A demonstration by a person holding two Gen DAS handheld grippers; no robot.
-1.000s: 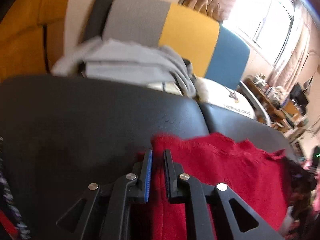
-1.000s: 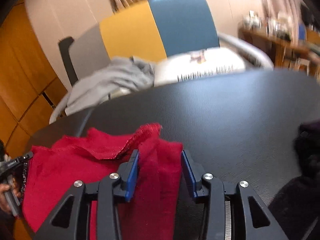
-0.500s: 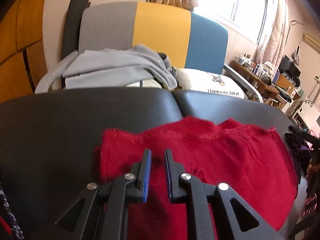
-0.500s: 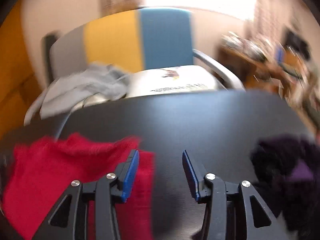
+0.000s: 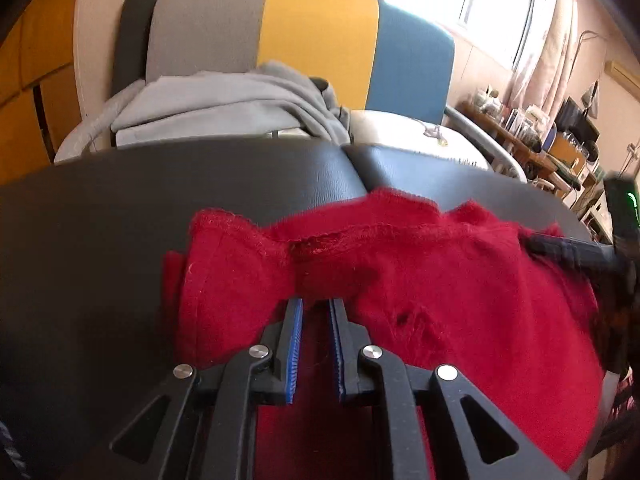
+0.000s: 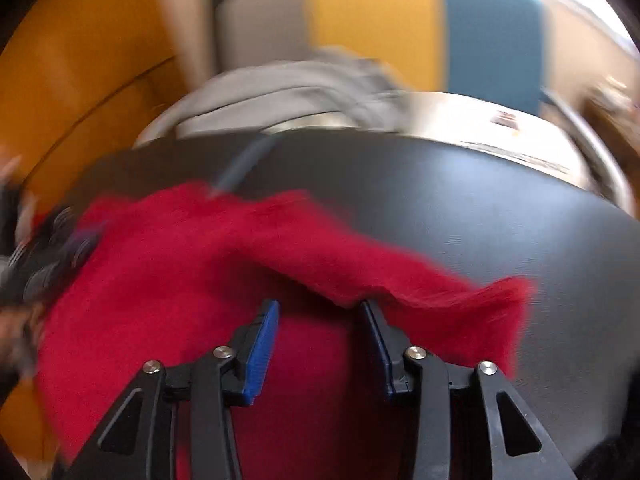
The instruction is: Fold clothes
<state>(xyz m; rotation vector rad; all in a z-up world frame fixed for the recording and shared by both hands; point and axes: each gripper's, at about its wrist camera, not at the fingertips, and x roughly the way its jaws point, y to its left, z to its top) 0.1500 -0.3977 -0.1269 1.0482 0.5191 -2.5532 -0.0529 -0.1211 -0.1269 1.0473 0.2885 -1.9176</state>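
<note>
A red knit garment (image 5: 420, 272) lies bunched on the black padded table (image 5: 120, 216). My left gripper (image 5: 316, 304) is shut on a pinched fold of it near its left part, jaws narrow with fabric between the tips. In the right wrist view the red garment (image 6: 208, 256) is blurred; a flap of it drapes over the tips of my right gripper (image 6: 320, 308), whose jaws stand wide apart. The right gripper also shows in the left wrist view at the garment's right edge (image 5: 576, 252).
Behind the table stands a grey, yellow and blue chair (image 5: 320, 40) with a grey sweatshirt (image 5: 224, 104) and a white cushion (image 5: 408, 132) on its seat. A cluttered desk (image 5: 552, 144) stands at the right. The table's black surface (image 6: 500, 216) extends to the right.
The left gripper has closed on a fold of the red garment and bunched it. The right gripper swung left from bare table back over the garment, still open.
</note>
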